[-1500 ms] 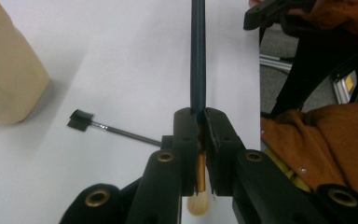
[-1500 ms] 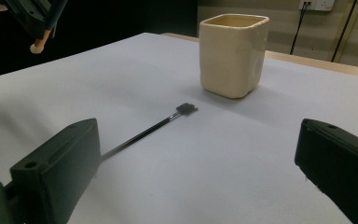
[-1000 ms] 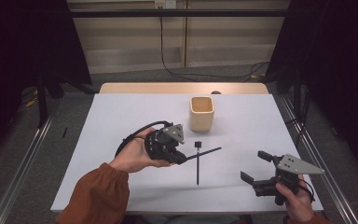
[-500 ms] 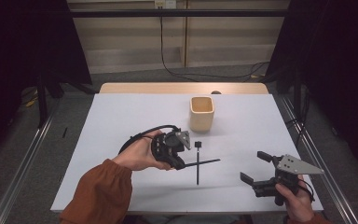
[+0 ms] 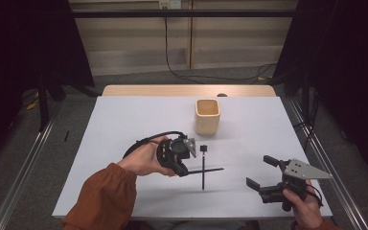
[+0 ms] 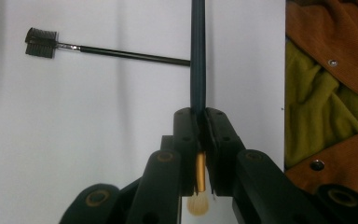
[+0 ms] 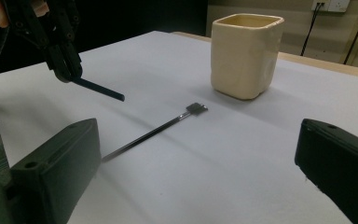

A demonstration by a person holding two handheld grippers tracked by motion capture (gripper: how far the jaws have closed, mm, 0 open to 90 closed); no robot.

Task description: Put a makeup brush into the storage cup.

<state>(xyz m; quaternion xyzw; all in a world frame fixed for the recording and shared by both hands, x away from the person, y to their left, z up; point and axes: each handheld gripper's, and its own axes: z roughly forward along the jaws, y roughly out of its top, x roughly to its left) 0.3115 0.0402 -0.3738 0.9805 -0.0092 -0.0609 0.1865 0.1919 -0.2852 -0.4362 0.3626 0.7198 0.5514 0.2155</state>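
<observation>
My left gripper hovers just above the white table, shut on a makeup brush whose dark handle sticks out to the right. In the left gripper view the jaws clamp that dark handle near its gold ferrule, with a pale bristle tuft below. A thin black comb-headed brush lies flat on the table under the held handle, its head pointing away. A cream square cup stands upright beyond them. My right gripper rests open at the near right, nothing between its jaws.
The right gripper view looks over the table at the cream cup, the lying comb brush and the left gripper with its held handle. A wooden edge borders the table's far side. Metal rails flank the table.
The left hand has drifted slightly right with the brush, and the handle's free end has swung toward the near edge. The right gripper has stayed put.
</observation>
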